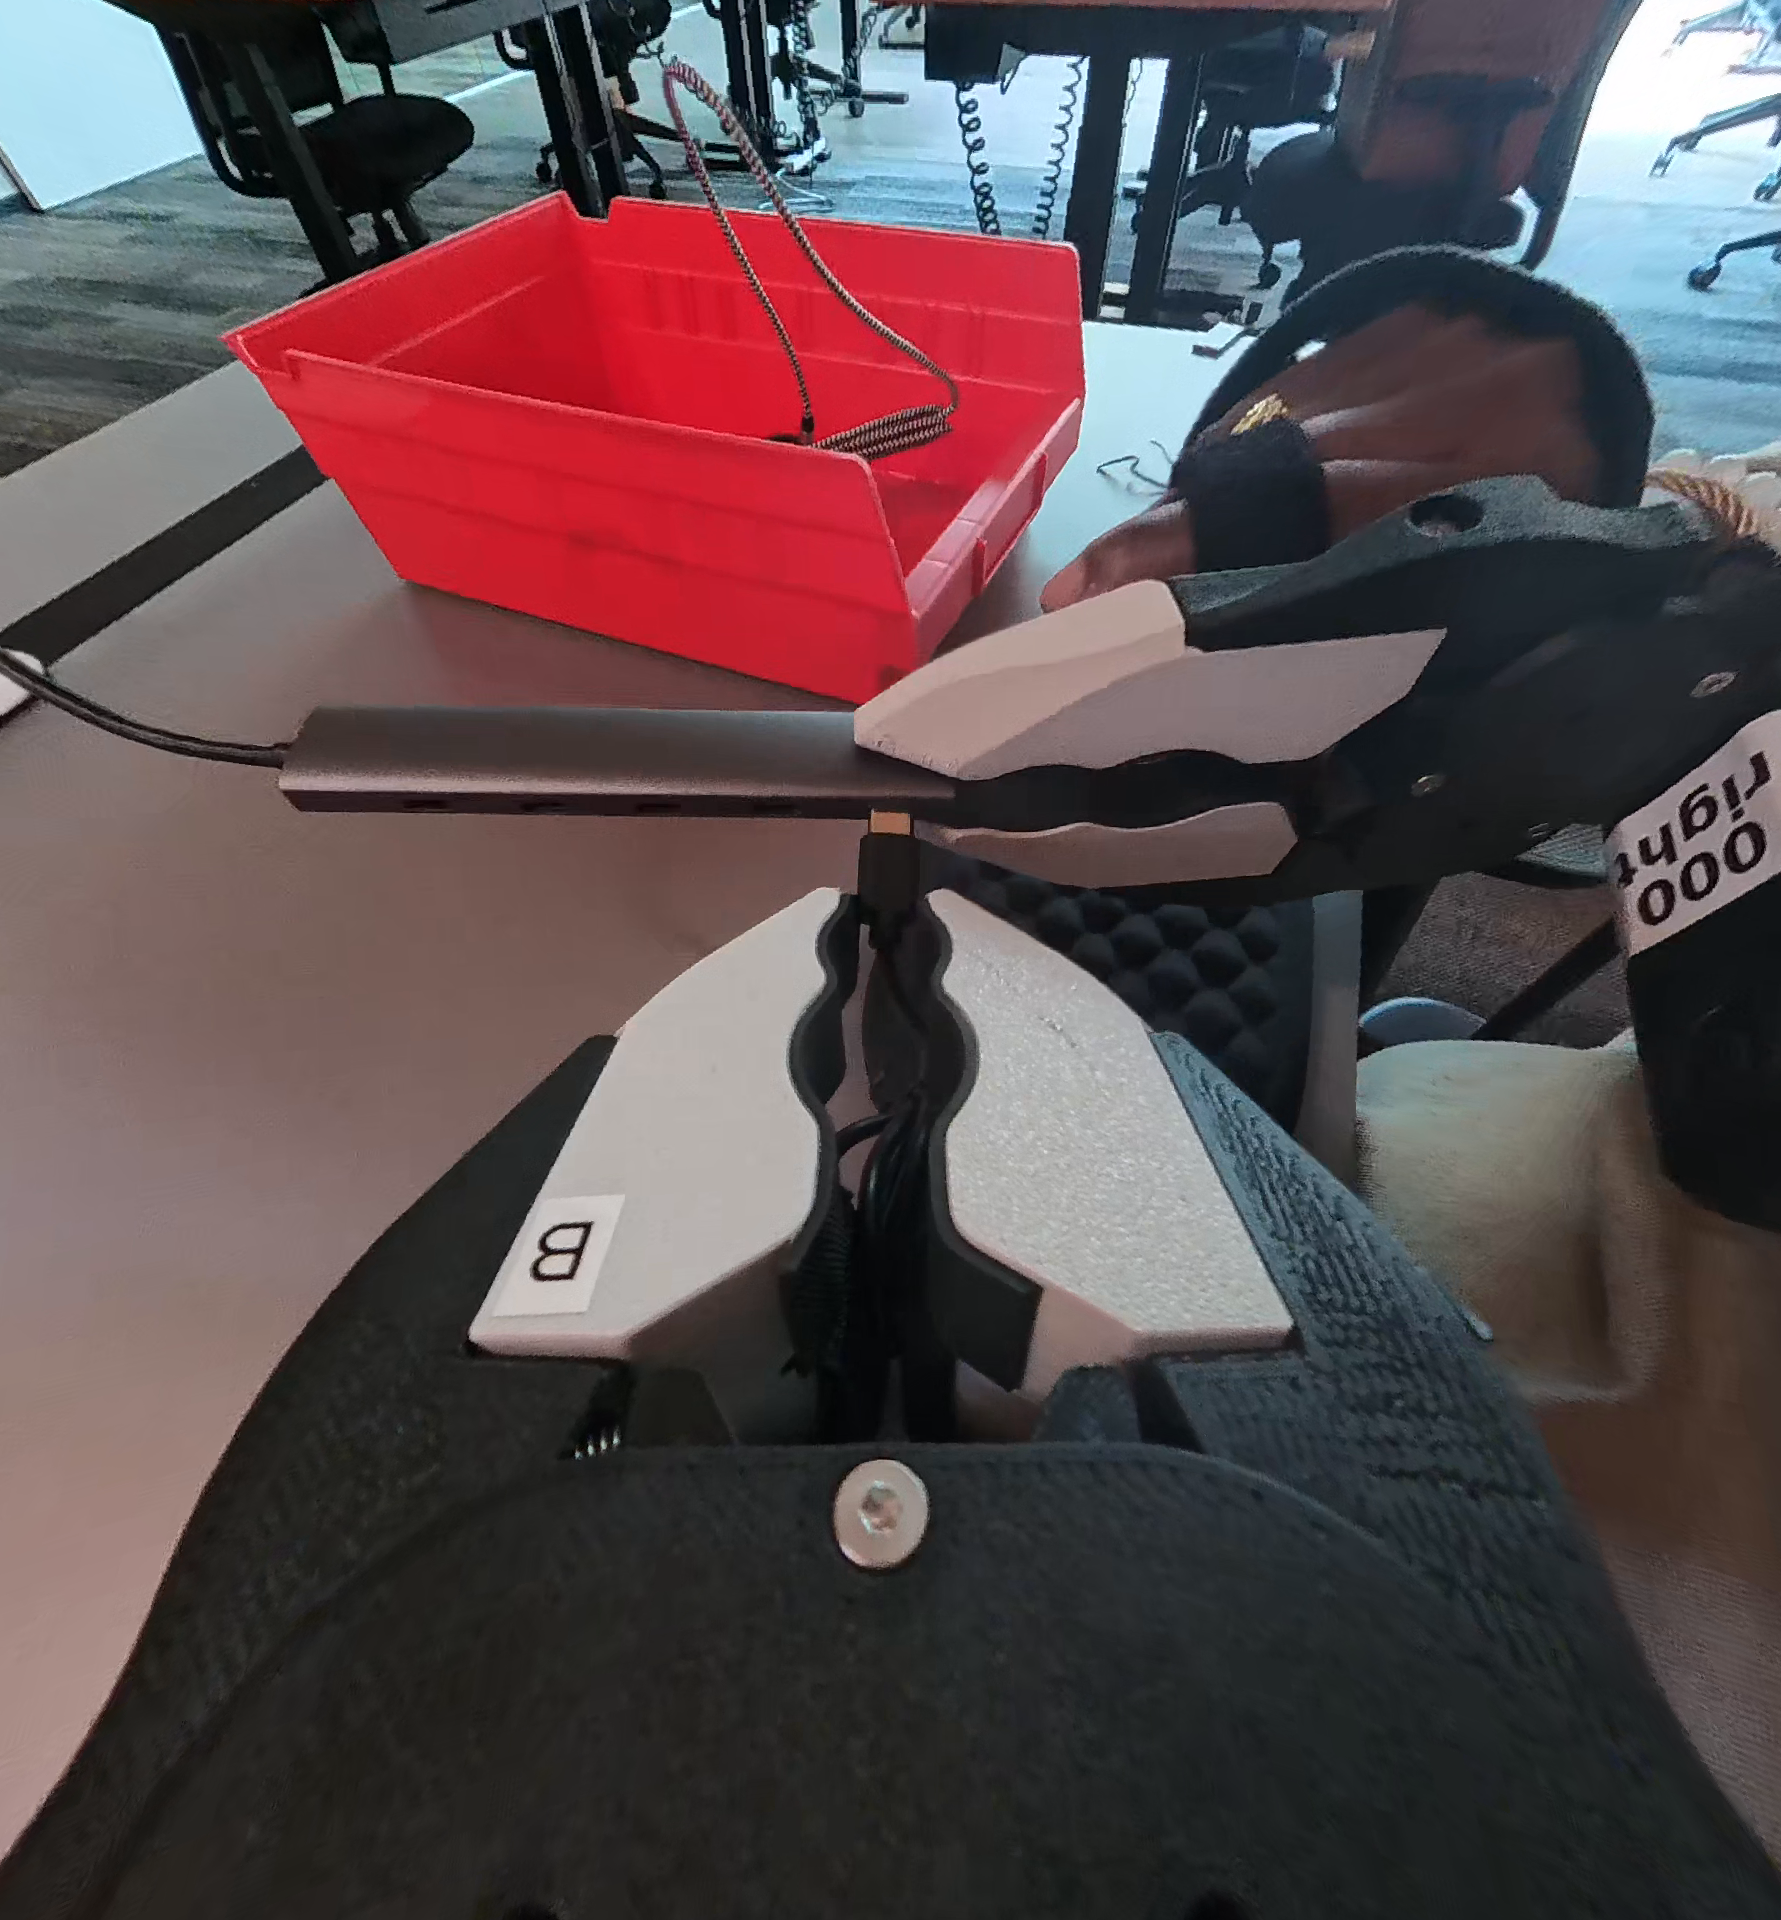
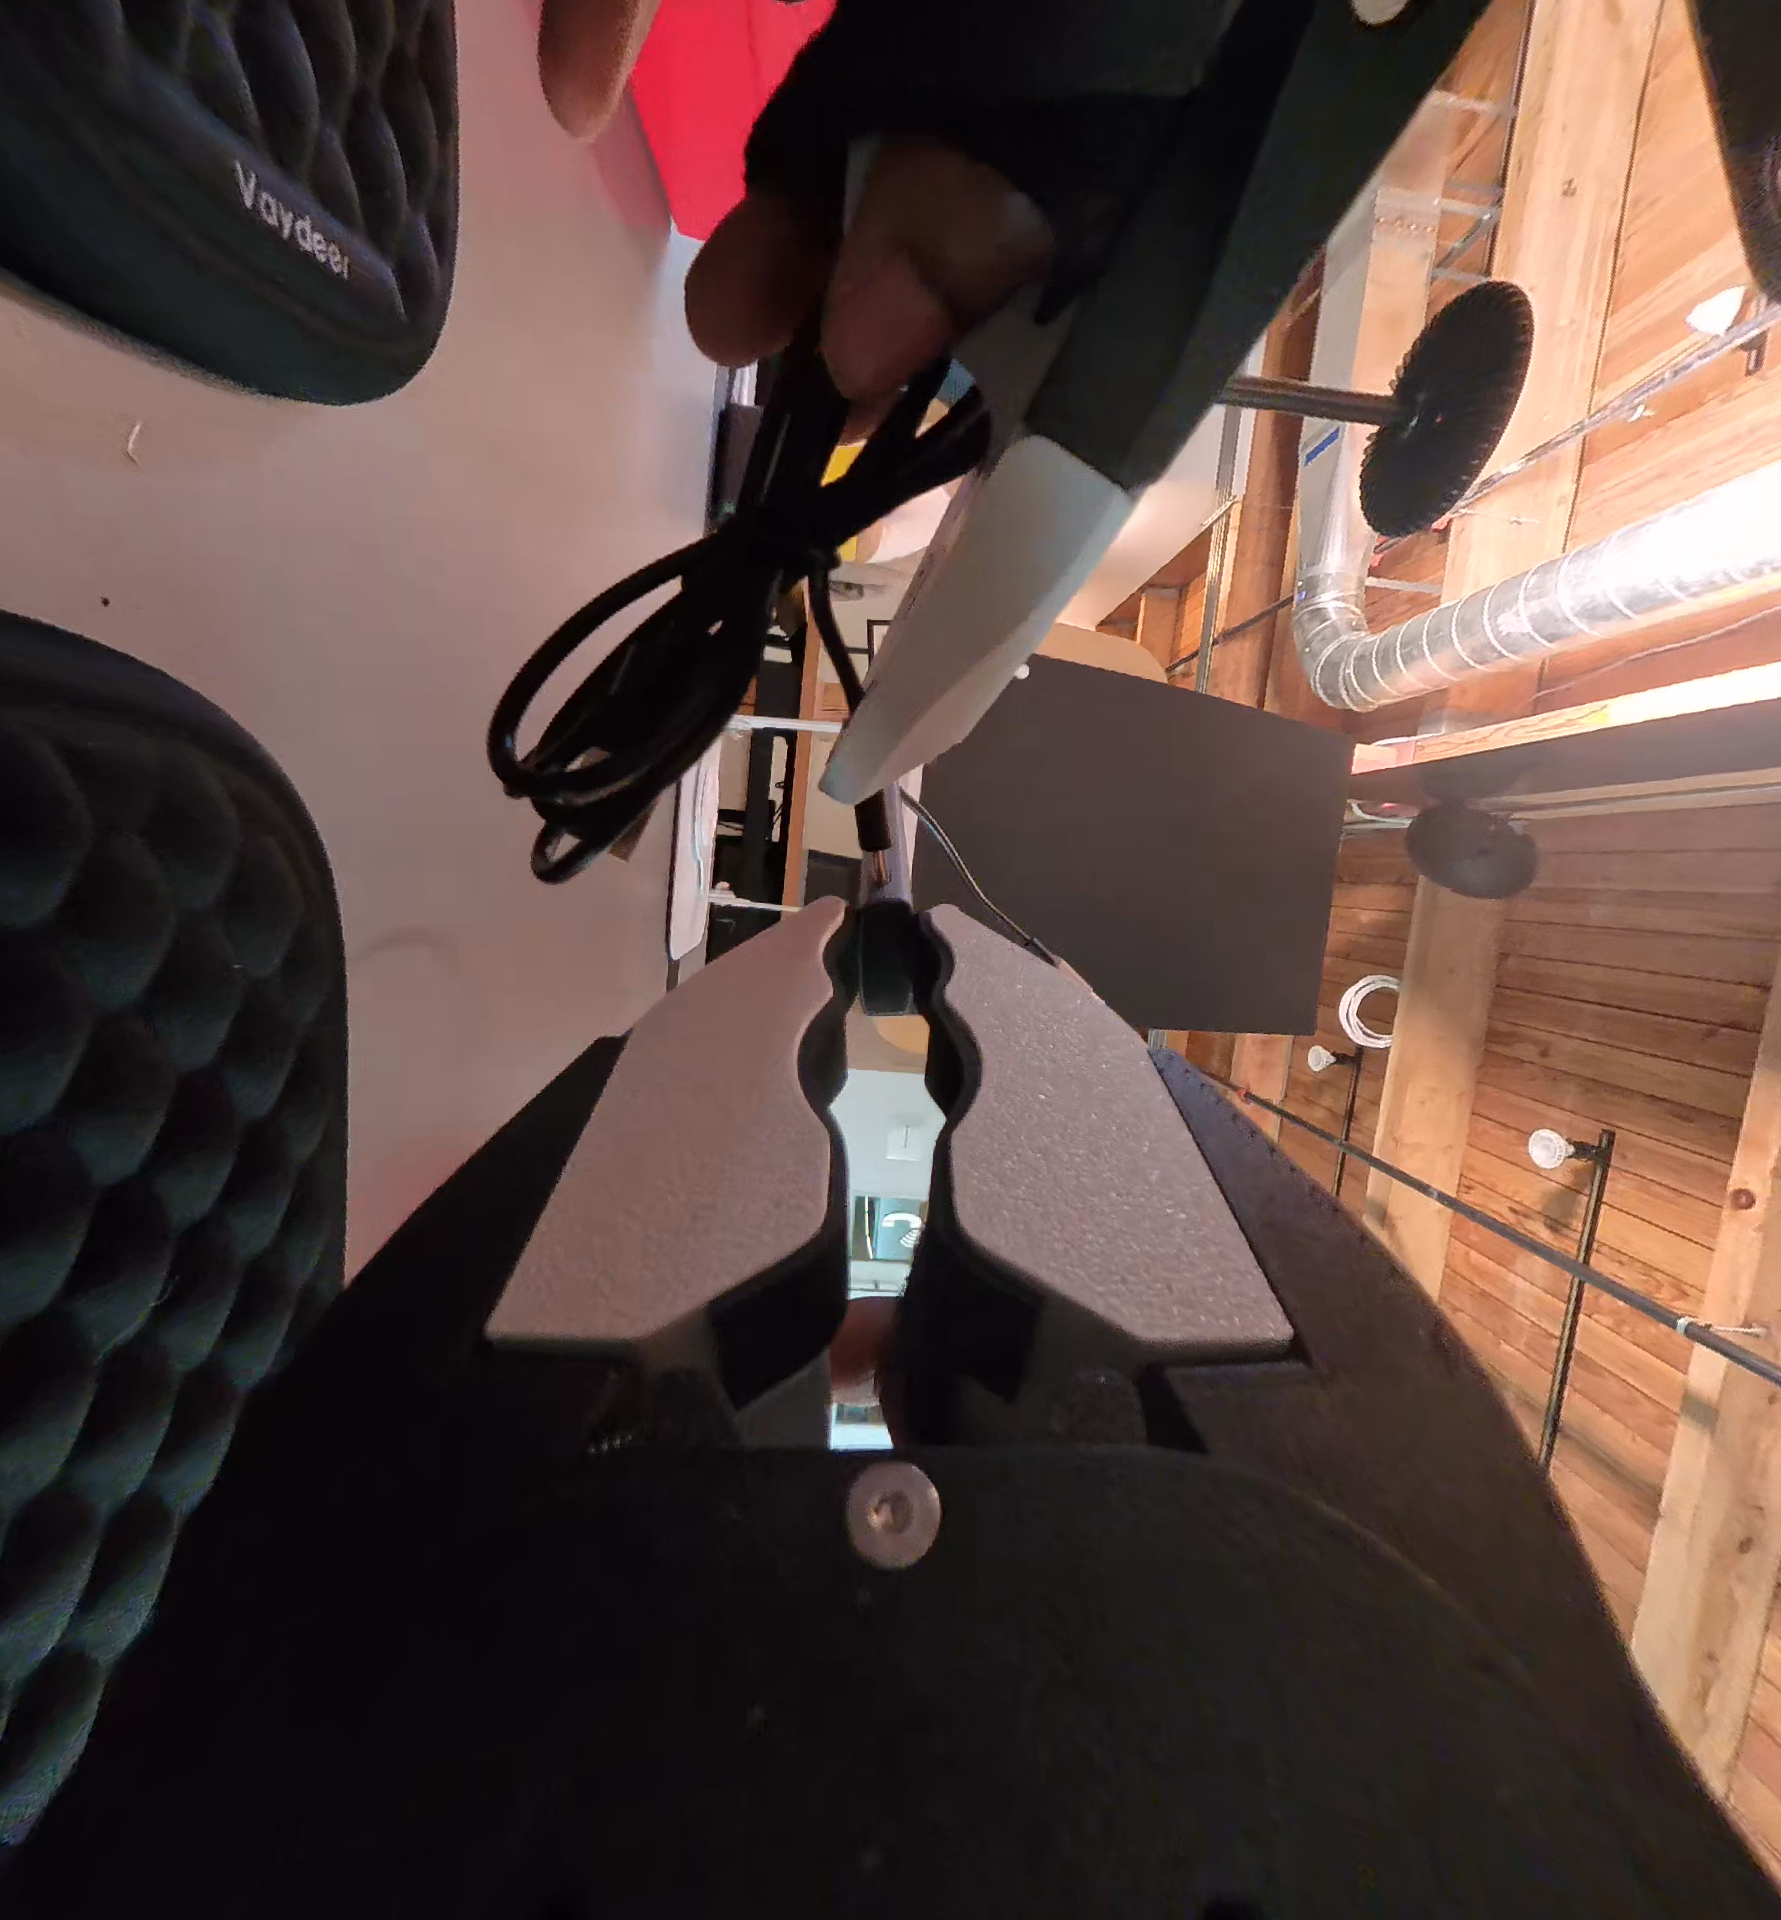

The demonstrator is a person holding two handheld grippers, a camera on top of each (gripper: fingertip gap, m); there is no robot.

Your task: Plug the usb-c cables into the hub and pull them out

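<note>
A slim grey USB hub (image 1: pixel 595 756) is held above the table, its own black lead running off to the left. My right gripper (image 1: pixel 901 784) comes in from the right and is shut on the hub's right end; in the right wrist view (image 2: pixel 888 914) the hub end (image 2: pixel 886 971) sits between its tips. My left gripper (image 1: pixel 886 906) is shut on a black USB-C cable plug (image 1: pixel 884 862), whose metal tip (image 1: pixel 888 824) stands just under the hub's front edge, at its rightmost port. The cable's coiled slack (image 2: pixel 637 665) hangs from the left gripper.
A red plastic bin (image 1: pixel 657 468) stands on the table behind the hub, holding a braided cable (image 1: pixel 865 416). Black quilted pads (image 2: pixel 138 1143) lie at the table's near edge. Office chairs and desks stand beyond the table. My left and right fingertips are right by each other.
</note>
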